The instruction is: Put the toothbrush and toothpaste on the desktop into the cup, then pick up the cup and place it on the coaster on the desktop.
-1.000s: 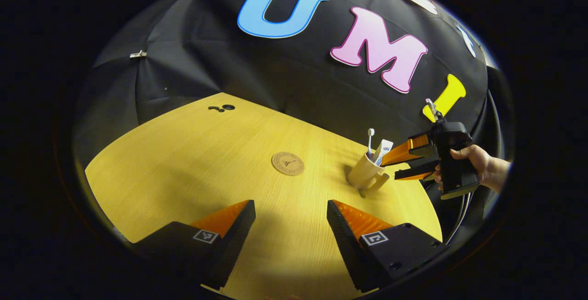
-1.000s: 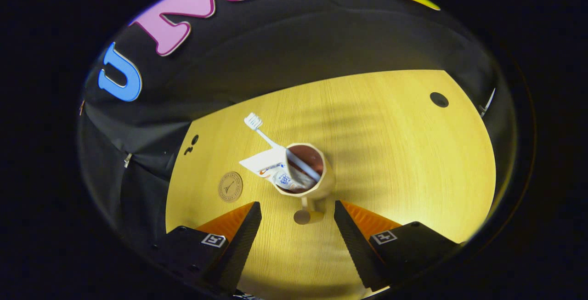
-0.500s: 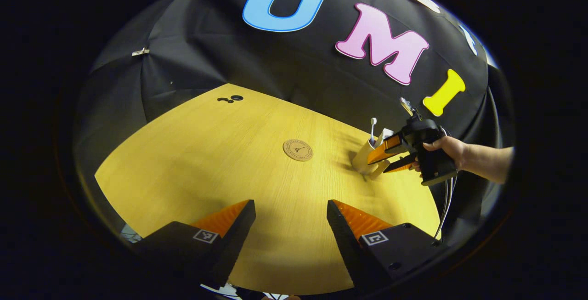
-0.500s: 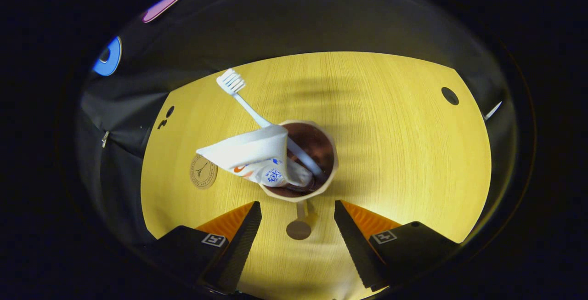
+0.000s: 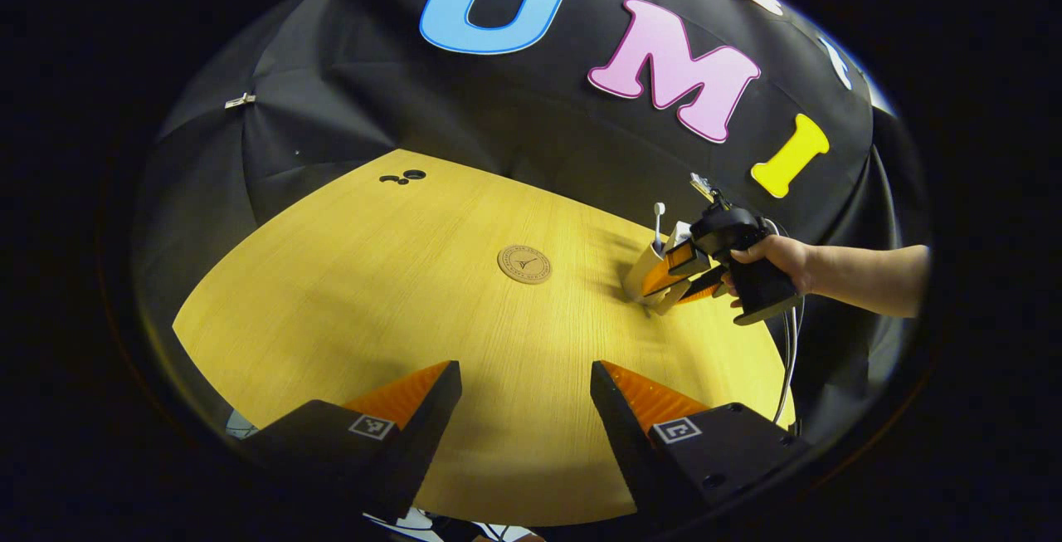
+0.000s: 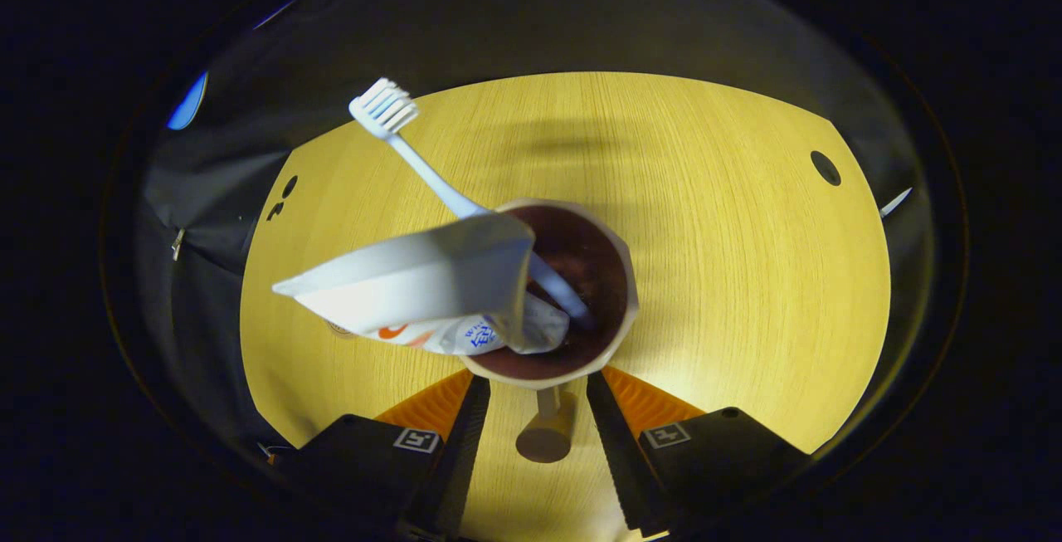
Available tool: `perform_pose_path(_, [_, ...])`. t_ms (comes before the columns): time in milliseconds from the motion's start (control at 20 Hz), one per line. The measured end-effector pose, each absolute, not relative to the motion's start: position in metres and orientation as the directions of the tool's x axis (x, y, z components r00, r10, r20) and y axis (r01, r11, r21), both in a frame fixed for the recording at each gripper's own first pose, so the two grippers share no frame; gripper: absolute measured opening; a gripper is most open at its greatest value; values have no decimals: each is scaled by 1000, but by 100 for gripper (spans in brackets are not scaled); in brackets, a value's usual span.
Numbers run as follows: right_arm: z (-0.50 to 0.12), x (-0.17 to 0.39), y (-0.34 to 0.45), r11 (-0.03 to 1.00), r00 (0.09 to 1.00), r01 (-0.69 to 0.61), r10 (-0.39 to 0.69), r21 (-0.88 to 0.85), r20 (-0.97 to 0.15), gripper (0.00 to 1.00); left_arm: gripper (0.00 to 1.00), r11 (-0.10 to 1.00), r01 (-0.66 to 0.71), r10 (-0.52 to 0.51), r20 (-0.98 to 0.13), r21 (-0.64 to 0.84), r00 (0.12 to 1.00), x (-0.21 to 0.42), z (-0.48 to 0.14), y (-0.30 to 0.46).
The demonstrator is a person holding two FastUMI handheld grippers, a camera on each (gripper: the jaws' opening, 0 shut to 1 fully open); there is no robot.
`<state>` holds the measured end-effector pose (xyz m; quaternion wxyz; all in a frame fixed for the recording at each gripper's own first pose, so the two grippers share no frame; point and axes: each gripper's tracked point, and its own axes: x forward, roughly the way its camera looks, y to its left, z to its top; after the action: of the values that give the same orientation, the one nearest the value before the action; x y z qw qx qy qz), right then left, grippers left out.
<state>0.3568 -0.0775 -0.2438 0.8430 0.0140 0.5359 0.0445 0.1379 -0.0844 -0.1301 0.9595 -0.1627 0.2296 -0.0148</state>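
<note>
The wooden bench (image 5: 373,276) carries everything, with the coaster (image 5: 524,264) lying flat near its middle and the cup (image 6: 572,293) standing a little way to one side of it. The toothbrush (image 6: 431,164) and toothpaste (image 6: 415,285) already lean inside the cup, so what remains, I judge, is the lift onto the coaster. That explains the right claw (image 6: 539,434): its fingers straddle the cup's handle (image 6: 546,434) from both sides, narrowed but with a gap visible, not yet pressing. The person's hand (image 5: 772,256) brings it in low, level with the handle. The left claw (image 5: 523,409) hangs wide and holds nothing, well back from the cup, presumably kept clear of the carry
</note>
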Motion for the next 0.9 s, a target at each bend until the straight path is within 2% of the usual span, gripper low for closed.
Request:
perform_pose_path(50, [-245,359,-79,996,423,-60,84,64,-902,61,97,947,-44,-106,-438,-319,893,138,-130,-86])
perform_pose_path(100, [-244,357,-81,996,419,-63,81,59,-904,43,97,947,-41,-111,-441,-320,891,137,-131,-88])
perform_pose_path(150, [-245,355,-81,996,414,-70,78,54,-907,36,97,947,-39,-113,-443,-318,889,136,-131,-89])
perform_pose_path(200, [-246,355,-82,996,412,-74,75,49,-908,42,97,948,-36,-114,-444,-316,889,136,-131,-90])
perform_pose_path(300, [-244,355,-85,997,414,-73,57,29,-908,38,97,948,-35,-117,-448,-316,886,137,-132,-91])
perform_pose_path(350, [-246,358,-87,997,418,-80,43,11,-908,29,97,947,-33,-119,-448,-318,886,137,-133,-92])
perform_pose_path(450, [-244,360,-91,996,439,-87,14,-27,-898,29,97,946,-35,-121,-451,-322,884,138,-134,-93])
perform_pose_path(650, [-241,357,-90,995,452,-91,11,-34,-892,23,97,943,-38,-124,-454,-331,883,135,-136,-94])
perform_pose_path(700, [-240,357,-90,995,454,-97,11,-37,-891,17,97,942,-39,-124,-455,-333,882,134,-137,-94])
perform_pose_path(750, [-240,356,-89,994,457,-104,14,-38,-889,29,97,942,-43,-122,-458,-333,881,134,-138,-92])
perform_pose_path(800, [-240,355,-88,993,459,-109,17,-37,-888,23,97,942,-46,-120,-460,-333,880,133,-140,-91])
perform_pose_path(900, [-233,354,-84,992,477,-120,24,-38,-879,23,97,940,-51,-117,-460,-337,880,132,-140,-88])
